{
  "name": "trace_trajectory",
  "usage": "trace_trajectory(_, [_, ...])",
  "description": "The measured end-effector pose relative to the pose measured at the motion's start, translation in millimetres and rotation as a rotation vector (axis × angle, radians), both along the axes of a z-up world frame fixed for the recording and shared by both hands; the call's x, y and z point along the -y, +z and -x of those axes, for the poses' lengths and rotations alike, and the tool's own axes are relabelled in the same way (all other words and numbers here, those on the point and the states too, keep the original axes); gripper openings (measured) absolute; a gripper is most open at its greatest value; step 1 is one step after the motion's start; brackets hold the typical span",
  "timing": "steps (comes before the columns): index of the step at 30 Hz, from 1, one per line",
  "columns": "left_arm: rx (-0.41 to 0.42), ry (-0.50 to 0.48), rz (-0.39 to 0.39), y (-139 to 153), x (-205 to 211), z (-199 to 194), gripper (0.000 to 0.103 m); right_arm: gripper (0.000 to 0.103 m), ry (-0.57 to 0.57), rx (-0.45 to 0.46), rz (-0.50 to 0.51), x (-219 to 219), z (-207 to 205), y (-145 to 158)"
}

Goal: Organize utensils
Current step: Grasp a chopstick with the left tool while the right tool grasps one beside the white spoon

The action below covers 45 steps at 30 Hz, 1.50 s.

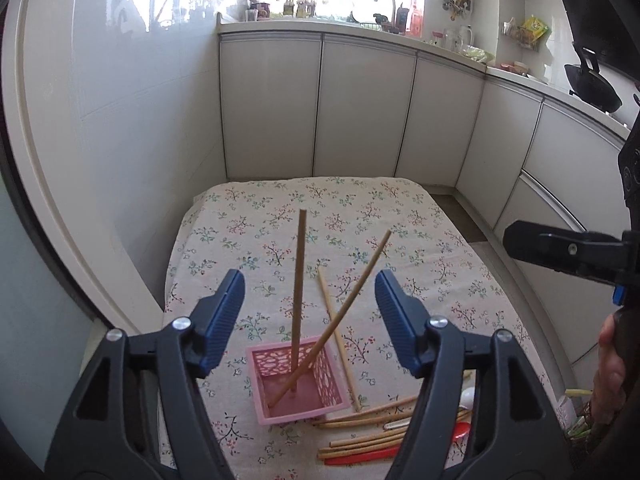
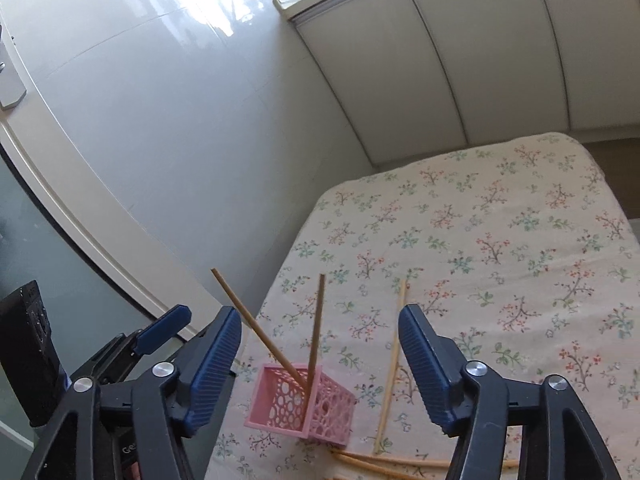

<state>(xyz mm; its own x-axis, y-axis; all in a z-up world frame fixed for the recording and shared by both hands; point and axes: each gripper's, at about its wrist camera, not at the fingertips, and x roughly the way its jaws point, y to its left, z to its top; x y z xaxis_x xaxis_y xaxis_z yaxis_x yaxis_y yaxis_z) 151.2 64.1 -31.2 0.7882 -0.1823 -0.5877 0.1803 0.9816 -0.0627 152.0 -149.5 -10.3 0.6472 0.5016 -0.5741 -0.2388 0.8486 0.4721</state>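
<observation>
A pink perforated basket (image 1: 296, 386) stands on the flowered tablecloth (image 1: 400, 216) with two wooden chopsticks in it, one upright (image 1: 298, 280) and one leaning right (image 1: 352, 300). A third chopstick (image 1: 338, 336) lies on the cloth beside it. My left gripper (image 1: 310, 320) is open and empty above the basket. My right gripper (image 2: 320, 364) is open and empty above the basket (image 2: 308, 408), with the loose chopstick (image 2: 394, 364) between its fingers in view. Several chopsticks, a red utensil (image 1: 360, 458) and a metal piece (image 1: 396, 424) lie at the near right.
White cabinet doors (image 1: 360, 108) and a glossy wall (image 1: 132, 120) border the table at the back and left. The right gripper's body (image 1: 568, 252) and a hand (image 1: 612, 368) show at the right. The left gripper's finger (image 2: 164, 326) shows at the left of the right wrist view.
</observation>
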Motion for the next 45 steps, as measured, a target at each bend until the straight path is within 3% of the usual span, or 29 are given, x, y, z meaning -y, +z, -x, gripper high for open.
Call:
trace_trajectory(9, [-0.111, -0.077, -0.006, -16, 35, 18, 0.082, 0.084, -0.101, -0.166, 0.032, 55, 15, -36])
trace_trajectory(21, [-0.319, -0.168, -0.128, -59, 98, 24, 0.083, 0.085, -0.194, -0.366, 0.106, 115, 39, -83])
trace_trajectory(32, [-0.486, -0.231, -0.274, -120, 148, 6, 0.082, 0.085, -0.212, -0.500, 0.163, 142, 43, -120])
trace_trajectory(34, [-0.507, -0.243, -0.290, -132, 154, -2, 0.076, 0.085, -0.201, -0.520, 0.172, 141, 43, -127])
trace_trajectory(39, [-0.562, -0.295, -0.284, -156, 167, -20, 0.051, 0.085, -0.180, -0.555, 0.173, 142, 41, -141])
trace_trajectory(45, [-0.586, -0.390, -0.284, -168, 188, -27, 0.039, 0.085, -0.195, -0.573, 0.177, 151, 38, -148])
